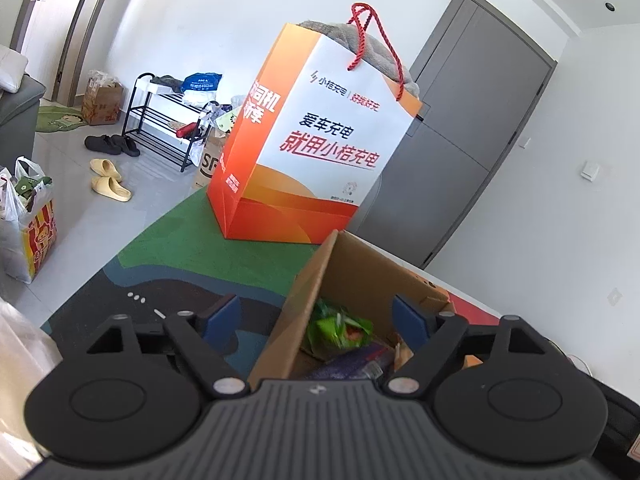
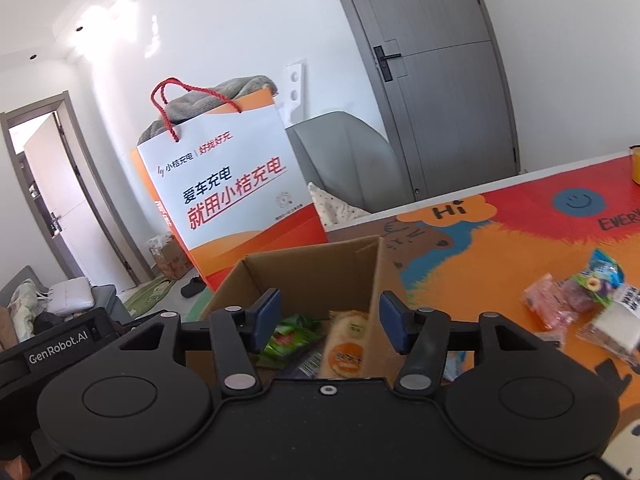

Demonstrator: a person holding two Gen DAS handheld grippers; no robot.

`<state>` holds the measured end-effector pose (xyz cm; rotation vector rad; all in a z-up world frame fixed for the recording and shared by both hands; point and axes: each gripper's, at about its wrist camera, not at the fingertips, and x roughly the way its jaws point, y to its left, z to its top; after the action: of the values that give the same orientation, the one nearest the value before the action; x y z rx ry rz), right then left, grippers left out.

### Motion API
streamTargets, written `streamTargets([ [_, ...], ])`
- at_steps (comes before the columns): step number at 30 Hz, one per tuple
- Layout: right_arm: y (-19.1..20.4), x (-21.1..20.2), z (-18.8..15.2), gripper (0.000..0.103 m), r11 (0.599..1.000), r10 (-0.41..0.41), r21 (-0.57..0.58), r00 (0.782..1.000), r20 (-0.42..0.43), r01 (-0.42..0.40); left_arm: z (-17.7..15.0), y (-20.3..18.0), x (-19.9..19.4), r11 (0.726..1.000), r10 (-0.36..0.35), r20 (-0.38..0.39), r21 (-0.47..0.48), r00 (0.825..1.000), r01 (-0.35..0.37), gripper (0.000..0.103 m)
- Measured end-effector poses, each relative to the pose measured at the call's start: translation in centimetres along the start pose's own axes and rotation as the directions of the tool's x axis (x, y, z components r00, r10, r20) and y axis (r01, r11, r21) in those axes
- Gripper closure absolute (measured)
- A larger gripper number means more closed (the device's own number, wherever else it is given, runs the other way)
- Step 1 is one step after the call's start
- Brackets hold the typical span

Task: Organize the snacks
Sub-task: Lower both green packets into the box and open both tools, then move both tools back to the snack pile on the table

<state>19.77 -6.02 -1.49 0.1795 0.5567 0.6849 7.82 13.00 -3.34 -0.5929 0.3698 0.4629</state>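
An open cardboard box (image 1: 352, 264) (image 2: 312, 264) stands on the colourful table mat. Inside lie a green snack bag (image 1: 340, 326) (image 2: 288, 338), a purple packet (image 1: 356, 364) and a blurred orange-and-cream snack pack (image 2: 346, 346). My left gripper (image 1: 320, 318) is open, hovering over the box's left wall, holding nothing. My right gripper (image 2: 330, 318) is open above the box; the orange pack sits between and below its pads, not clamped. Several loose snack packets (image 2: 588, 304) lie on the mat to the right.
A tall orange-and-white paper bag (image 1: 312, 140) (image 2: 228, 192) with a grey cloth stands just behind the box. The table mat (image 2: 500, 240) stretches right. A grey door (image 2: 440, 60), shoe rack (image 1: 160, 120) and slippers (image 1: 108, 180) are beyond.
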Motion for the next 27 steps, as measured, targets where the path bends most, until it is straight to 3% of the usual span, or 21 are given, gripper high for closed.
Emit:
streamTargets([
  [9,-3.6,-3.6,-0.1,0.025,0.995,-0.089,0.05,0.995,0.04,0.087,-1.4,-2.8,-0.6,0.997,-0.018,-0.008,0.072,1.0,0.018,0.012],
  [12,-5.1,-4.7,0.0,0.023,0.99,-0.125,0.068,0.991,0.052,0.121,-2.0,-4.1,-0.8,0.994,-0.015,0.001,0.11,1.0,0.015,0.006],
  [27,-11.4,-7.5,-0.9,0.018,0.962,-0.22,0.184,0.972,0.08,0.203,-4.5,-10.0,-0.5,0.966,-0.08,-0.041,0.241,0.996,0.087,0.006],
])
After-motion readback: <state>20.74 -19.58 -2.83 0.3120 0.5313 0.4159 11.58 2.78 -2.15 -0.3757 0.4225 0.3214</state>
